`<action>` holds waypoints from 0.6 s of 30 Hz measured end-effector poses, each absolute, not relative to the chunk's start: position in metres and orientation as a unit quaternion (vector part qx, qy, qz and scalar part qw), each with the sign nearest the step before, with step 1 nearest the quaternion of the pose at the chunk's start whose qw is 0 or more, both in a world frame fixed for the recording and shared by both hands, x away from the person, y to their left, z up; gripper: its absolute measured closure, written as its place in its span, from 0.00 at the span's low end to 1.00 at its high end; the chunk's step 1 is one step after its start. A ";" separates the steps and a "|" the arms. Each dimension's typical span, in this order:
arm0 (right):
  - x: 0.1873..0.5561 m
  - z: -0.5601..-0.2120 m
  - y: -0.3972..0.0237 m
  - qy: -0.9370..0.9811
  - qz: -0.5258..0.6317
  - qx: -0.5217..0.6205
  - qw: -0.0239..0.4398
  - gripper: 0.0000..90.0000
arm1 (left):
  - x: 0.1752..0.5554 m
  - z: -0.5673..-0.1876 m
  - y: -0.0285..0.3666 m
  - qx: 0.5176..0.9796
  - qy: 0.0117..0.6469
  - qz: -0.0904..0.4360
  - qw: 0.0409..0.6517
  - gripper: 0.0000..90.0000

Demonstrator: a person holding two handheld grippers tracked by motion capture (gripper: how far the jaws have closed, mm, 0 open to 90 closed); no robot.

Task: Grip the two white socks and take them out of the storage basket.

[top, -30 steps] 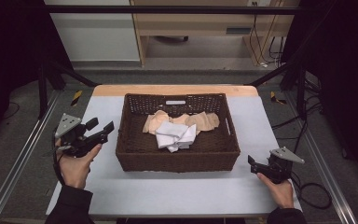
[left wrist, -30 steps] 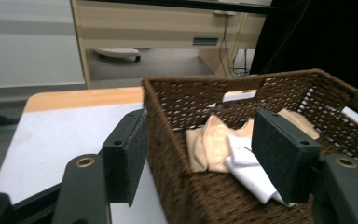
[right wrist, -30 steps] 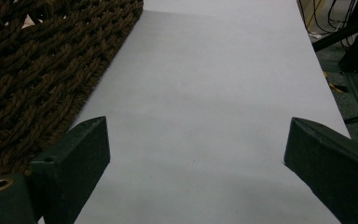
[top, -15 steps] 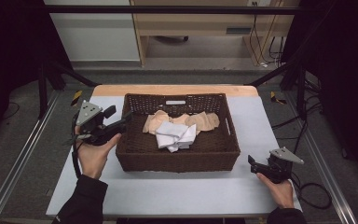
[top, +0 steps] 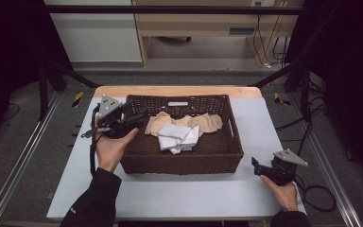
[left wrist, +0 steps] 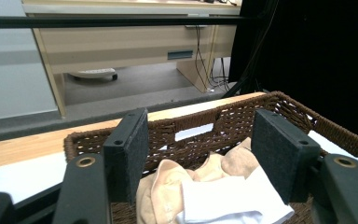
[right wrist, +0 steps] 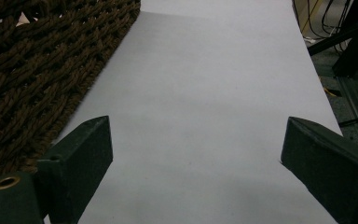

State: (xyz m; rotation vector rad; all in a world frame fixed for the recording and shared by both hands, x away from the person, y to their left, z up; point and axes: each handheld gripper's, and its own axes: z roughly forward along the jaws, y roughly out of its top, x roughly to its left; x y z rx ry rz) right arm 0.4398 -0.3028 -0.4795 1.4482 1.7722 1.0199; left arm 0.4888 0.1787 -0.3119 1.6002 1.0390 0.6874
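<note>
- Basket: a brown wicker tray is set at the middle of the table, its long sides running left to right, so that both hands can reach it. A slot handle is seen in the far wall.
- Cloths: a white cloth is heaped on a beige cloth on the basket floor, toward the far half. These are judged to be the things being worked on, since the nearer gripper is aimed at them.
- Left gripper: it is held over the basket's left rim, pointing right toward the cloths. In the left gripper view its jaws are spread wide with nothing between the pads; the beige cloth and the white cloth lie below and beyond them, untouched. The wide gap is judged to be kept ready for closing on a fold of fabric.
- Right gripper: it is rested on the table near the basket's near right corner, well apart from the cloths. In the right gripper view its jaws are wide apart over bare table, with the basket wall at the left. It is judged to be parked clear of the working hand.
- Step in hand: a reach toward the cloths, with no grasp yet made.
</note>
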 end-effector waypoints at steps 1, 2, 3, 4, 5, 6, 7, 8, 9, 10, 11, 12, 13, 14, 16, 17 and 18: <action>0.440 -0.479 -0.303 0.672 0.386 0.549 0.313 0.10 | 0.490 -0.312 0.178 0.670 0.436 0.286 0.529 0.41; 0.440 -0.480 -0.303 0.672 0.386 0.549 0.313 0.10 | 0.492 -0.313 0.176 0.670 0.438 0.284 0.528 0.40; 0.440 -0.480 -0.303 0.673 0.387 0.548 0.313 0.10 | 0.493 -0.313 0.175 0.670 0.438 0.283 0.528 0.40; 0.440 -0.479 -0.303 0.673 0.388 0.546 0.314 0.10 | 0.495 -0.314 0.174 0.672 0.438 0.282 0.527 0.40; 0.440 -0.479 -0.303 0.673 0.388 0.546 0.315 0.10 | 0.497 -0.314 0.173 0.672 0.438 0.282 0.526 0.40; 0.440 -0.479 -0.303 0.673 0.387 0.545 0.315 0.10 | 0.498 -0.314 0.172 0.673 0.438 0.284 0.524 0.40; 0.440 -0.479 -0.303 0.674 0.386 0.545 0.315 0.10 | 0.500 -0.315 0.171 0.674 0.438 0.285 0.522 0.39; 0.440 -0.480 -0.303 0.675 0.386 0.544 0.317 0.10 | 0.503 -0.315 0.170 0.676 0.439 0.285 0.519 0.39; 0.440 -0.480 -0.302 0.675 0.386 0.544 0.316 0.10 | 0.506 -0.315 0.168 0.676 0.440 0.285 0.517 0.39; 0.440 -0.480 -0.302 0.676 0.386 0.543 0.316 0.10 | 0.508 -0.315 0.167 0.678 0.441 0.286 0.515 0.39; 0.440 -0.480 -0.302 0.676 0.385 0.543 0.316 0.10 | 0.511 -0.315 0.166 0.678 0.441 0.286 0.514 0.39; 0.440 -0.480 -0.302 0.677 0.384 0.543 0.316 0.10 | 0.513 -0.316 0.164 0.679 0.440 0.287 0.513 0.39; 0.440 -0.480 -0.302 0.677 0.384 0.542 0.316 0.10 | 0.515 -0.316 0.163 0.680 0.439 0.289 0.511 0.39; 0.440 -0.480 -0.302 0.678 0.383 0.542 0.316 0.10 | 0.517 -0.317 0.162 0.682 0.438 0.291 0.508 0.39; 0.440 -0.480 -0.302 0.678 0.383 0.542 0.316 0.10 | 0.522 -0.320 0.158 0.687 0.434 0.293 0.503 0.39; 0.440 -0.480 -0.302 0.678 0.383 0.543 0.315 0.10 | 0.524 -0.321 0.156 0.690 0.433 0.294 0.500 0.39; 0.440 -0.480 -0.302 0.678 0.383 0.543 0.315 0.10 | 0.527 -0.322 0.154 0.691 0.433 0.294 0.498 0.39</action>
